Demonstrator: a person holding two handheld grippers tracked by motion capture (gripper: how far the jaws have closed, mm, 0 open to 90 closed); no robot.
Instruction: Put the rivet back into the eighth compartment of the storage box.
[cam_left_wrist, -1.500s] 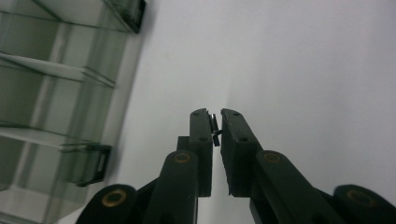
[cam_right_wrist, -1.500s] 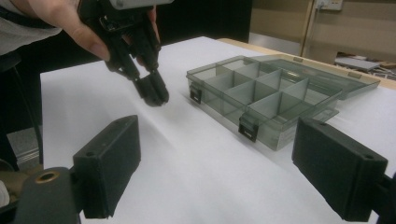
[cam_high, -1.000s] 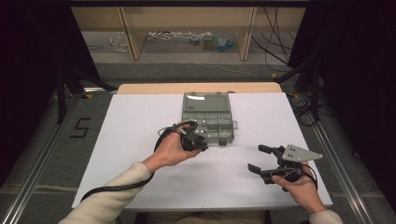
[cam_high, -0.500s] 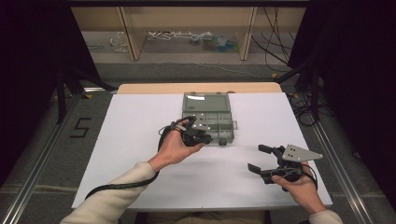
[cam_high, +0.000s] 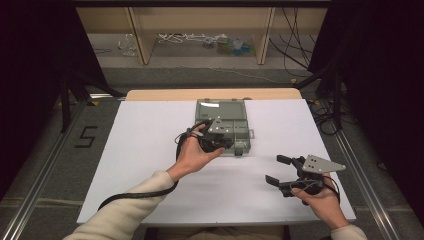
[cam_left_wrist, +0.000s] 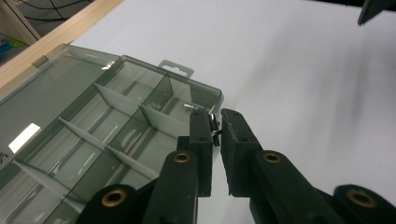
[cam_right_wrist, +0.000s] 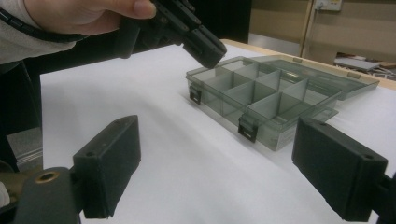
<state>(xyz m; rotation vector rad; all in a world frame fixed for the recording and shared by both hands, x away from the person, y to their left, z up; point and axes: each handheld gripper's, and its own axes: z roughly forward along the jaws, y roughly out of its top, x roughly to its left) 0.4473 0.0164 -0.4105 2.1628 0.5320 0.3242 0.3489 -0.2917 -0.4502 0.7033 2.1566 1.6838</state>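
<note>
Translucent grey compartment box (cam_high: 227, 125) lies open; left hand-held gripper (cam_left_wrist: 215, 130) pinches a small metal part (cam_left_wrist: 214, 125) over its corner; right hand-held gripper (cam_high: 278, 170) gapes on bare white table (cam_high: 140, 150).

Small metal item (cam_left_wrist: 214, 125) between the left gripper (cam_left_wrist: 215, 122) fingers: too small for us to identify; we see only a shiny sliver and a dark part.

Compartment box (cam_high: 227, 122): in the high view its near left portion is hidden behind the left hand (cam_high: 195, 155); in the left gripper view the bottom and left edges cut it off.

Right gripper (cam_right_wrist: 217, 163): right finger (cam_right_wrist: 338, 165) cut off by the right gripper view's edge.

Items on the floor shelf (cam_high: 220, 42): too blurred for us to name.
</note>
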